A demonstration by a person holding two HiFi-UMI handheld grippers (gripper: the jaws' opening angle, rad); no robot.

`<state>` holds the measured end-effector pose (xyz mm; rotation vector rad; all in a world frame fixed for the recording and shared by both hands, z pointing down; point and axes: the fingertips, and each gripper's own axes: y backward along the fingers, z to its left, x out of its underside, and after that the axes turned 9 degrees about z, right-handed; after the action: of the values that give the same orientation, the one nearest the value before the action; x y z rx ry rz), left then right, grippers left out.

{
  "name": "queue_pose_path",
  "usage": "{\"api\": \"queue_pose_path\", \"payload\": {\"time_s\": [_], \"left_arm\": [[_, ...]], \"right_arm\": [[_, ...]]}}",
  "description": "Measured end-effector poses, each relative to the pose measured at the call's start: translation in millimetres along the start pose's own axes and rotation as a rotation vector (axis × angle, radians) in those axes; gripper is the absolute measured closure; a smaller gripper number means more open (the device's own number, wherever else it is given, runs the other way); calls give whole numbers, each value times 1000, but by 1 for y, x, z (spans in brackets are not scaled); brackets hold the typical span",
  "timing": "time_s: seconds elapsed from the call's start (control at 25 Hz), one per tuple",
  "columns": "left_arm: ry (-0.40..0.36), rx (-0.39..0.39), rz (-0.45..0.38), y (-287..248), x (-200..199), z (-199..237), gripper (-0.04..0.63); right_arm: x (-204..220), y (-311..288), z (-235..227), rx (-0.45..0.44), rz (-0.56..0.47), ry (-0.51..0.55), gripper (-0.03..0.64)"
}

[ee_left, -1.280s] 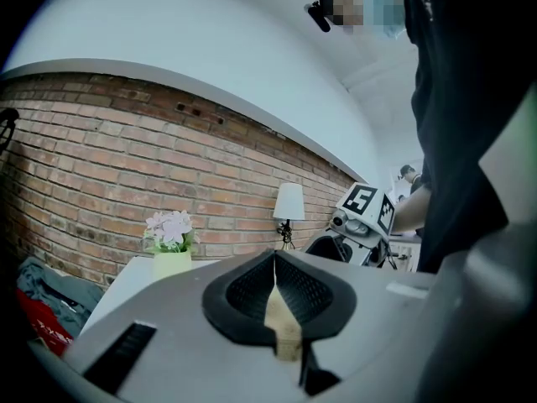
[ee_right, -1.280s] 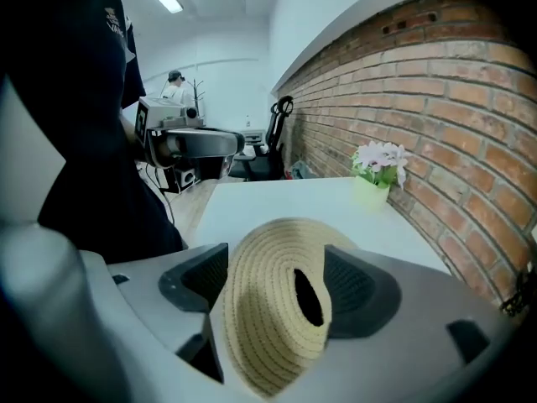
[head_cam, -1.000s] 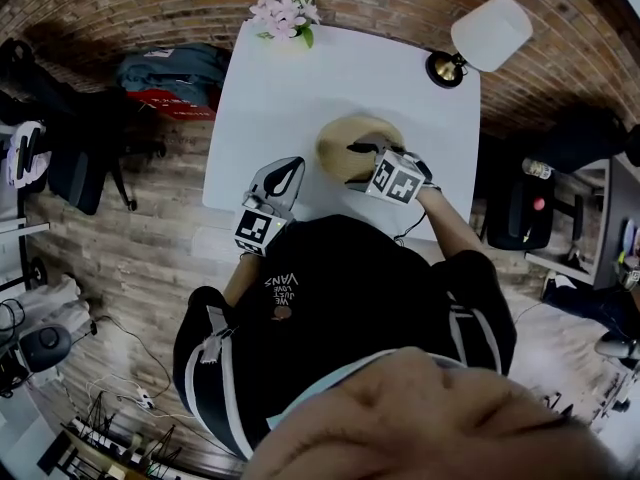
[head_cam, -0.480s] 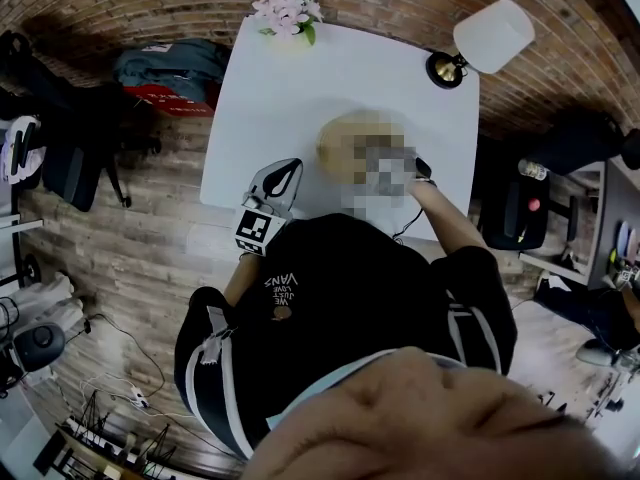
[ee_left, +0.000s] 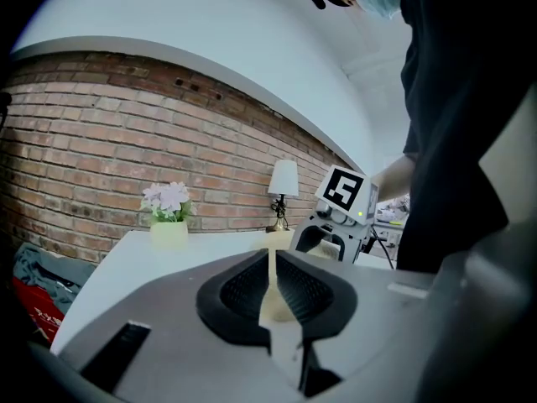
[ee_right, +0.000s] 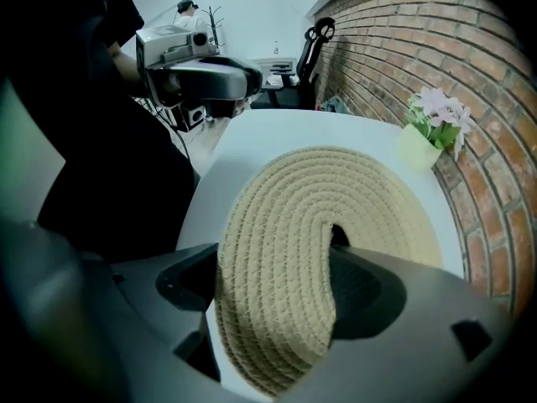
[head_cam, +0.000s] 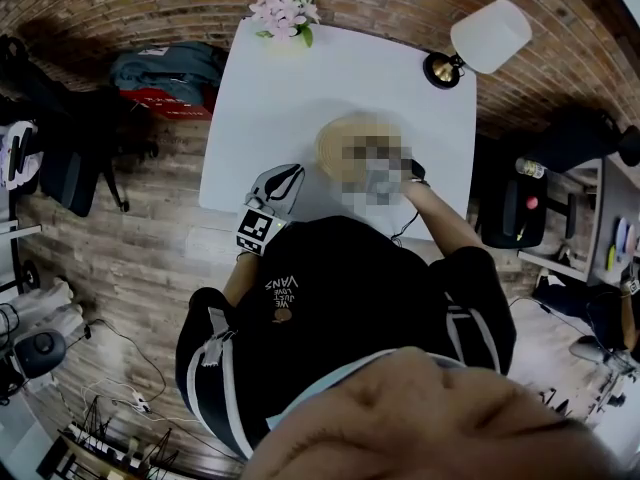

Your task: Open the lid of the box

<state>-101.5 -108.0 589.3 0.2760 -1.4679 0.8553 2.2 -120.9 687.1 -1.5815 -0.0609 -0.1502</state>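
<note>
The box is a round woven rope basket (head_cam: 335,140) on the white table (head_cam: 290,88). Its beige coiled lid (ee_right: 336,217) fills the right gripper view. My right gripper (ee_right: 277,288) is shut on the lid's near edge, which is bent up and pinched between the two dark jaws. In the head view a blurred patch hides that gripper. My left gripper (head_cam: 288,176) rests at the table's near edge, left of the basket, shut with nothing in it (ee_left: 273,288). The left gripper view shows the right gripper's marker cube (ee_left: 346,190) beyond.
A pot of pink flowers (head_cam: 285,10) stands at the table's far edge and a white lamp (head_cam: 490,33) at its far right corner. A bag (head_cam: 170,68) and a dark chair (head_cam: 60,158) are on the floor to the left. A brick wall backs the table.
The right hand has stayed at the basket's near rim, drifting slightly right. The left gripper has barely moved.
</note>
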Motion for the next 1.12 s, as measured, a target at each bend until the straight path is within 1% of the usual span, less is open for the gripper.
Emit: {"api": "queue_pose_path", "payload": {"time_s": [0.04, 0.16, 0.28, 0.36, 0.52, 0.72, 0.88, 1.0, 1.12], "left_arm": [[2, 16, 6, -2, 2, -1, 576], [-10, 57, 36, -10, 9, -5, 492], [-32, 88, 79, -20, 19, -7, 431], [-60, 105, 96, -27, 23, -8, 372], [-127, 135, 130, -38, 31, -11, 310], [-203, 136, 168, -51, 41, -5, 254], [-248, 158, 213, -66, 54, -5, 236], [-255, 174, 243, -80, 70, -5, 233], [-257, 177, 254, -90, 75, -4, 232]], "right_arm": [[-1, 0, 0, 4, -6, -4, 261], [-2, -1, -1, 18, -16, -8, 261], [-3, -1, -3, 29, -18, -11, 261], [-2, -2, -2, 24, -16, -12, 261], [-1, -3, -1, 20, -17, -11, 261], [-1, -2, 0, 22, -18, -11, 261], [0, -2, 0, 27, -19, -10, 261], [0, -3, -1, 39, -20, -8, 261], [-1, -3, -1, 42, -18, -6, 261]]}}
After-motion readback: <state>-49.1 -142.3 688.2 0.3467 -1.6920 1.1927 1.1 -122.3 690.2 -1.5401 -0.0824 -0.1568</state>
